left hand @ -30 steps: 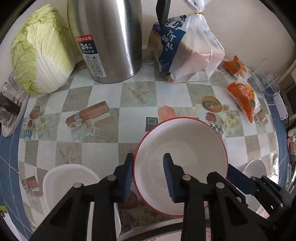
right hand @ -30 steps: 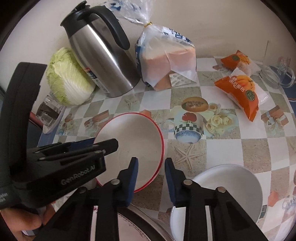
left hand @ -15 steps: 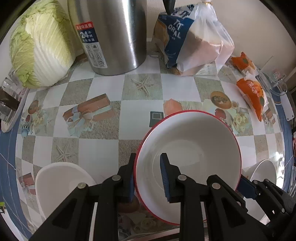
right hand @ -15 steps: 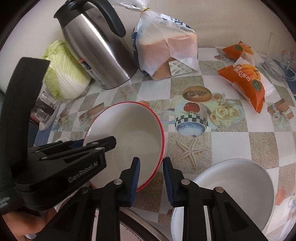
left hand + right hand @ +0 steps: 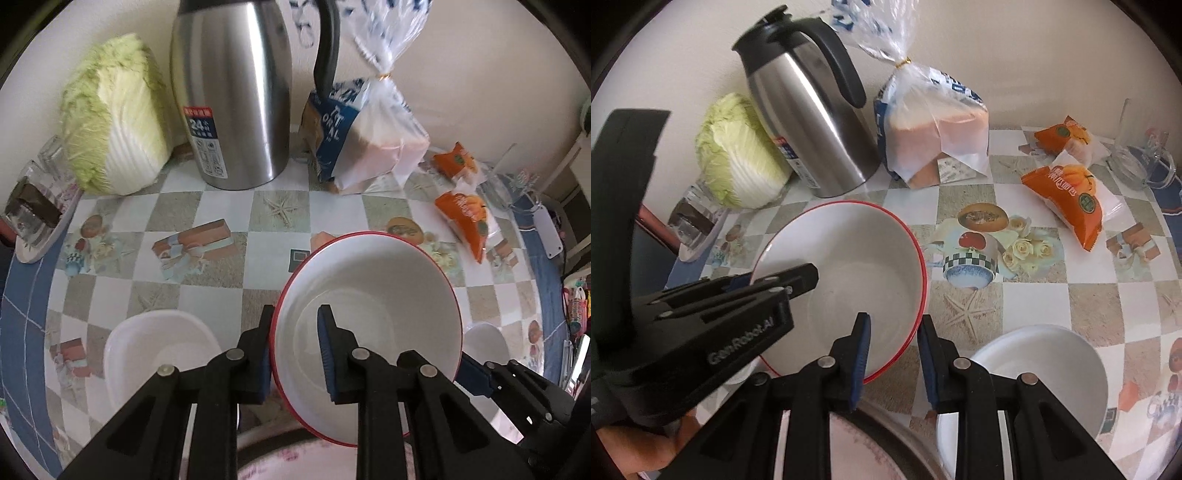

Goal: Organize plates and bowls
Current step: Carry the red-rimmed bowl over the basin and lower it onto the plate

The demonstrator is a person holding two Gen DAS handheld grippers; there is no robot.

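A white bowl with a red rim [image 5: 388,295] hangs tilted over the checked tablecloth between both grippers. My left gripper [image 5: 295,347] straddles its left rim, one pad outside and one inside. Its jaws are closing and press on the wall. In the right wrist view the same bowl [image 5: 857,258] has its near right rim between the pads of my right gripper [image 5: 894,350], which is shut on it. A plain white bowl [image 5: 159,354] sits at the lower left. Another white bowl [image 5: 1041,373] sits at the lower right, and a pink-patterned plate [image 5: 857,443] lies at the near edge.
Along the back wall stand a cabbage [image 5: 114,122], a steel kettle [image 5: 229,92] and a bagged loaf [image 5: 362,136]. Orange snack packets [image 5: 465,218] and a glass jug [image 5: 1137,162] are at the right. A glass dish [image 5: 33,214] sits at the left edge.
The left jaws narrowed onto the bowl's rim. Both grippers rose with the red-rimmed bowl, which now tilts clear of the tablecloth.
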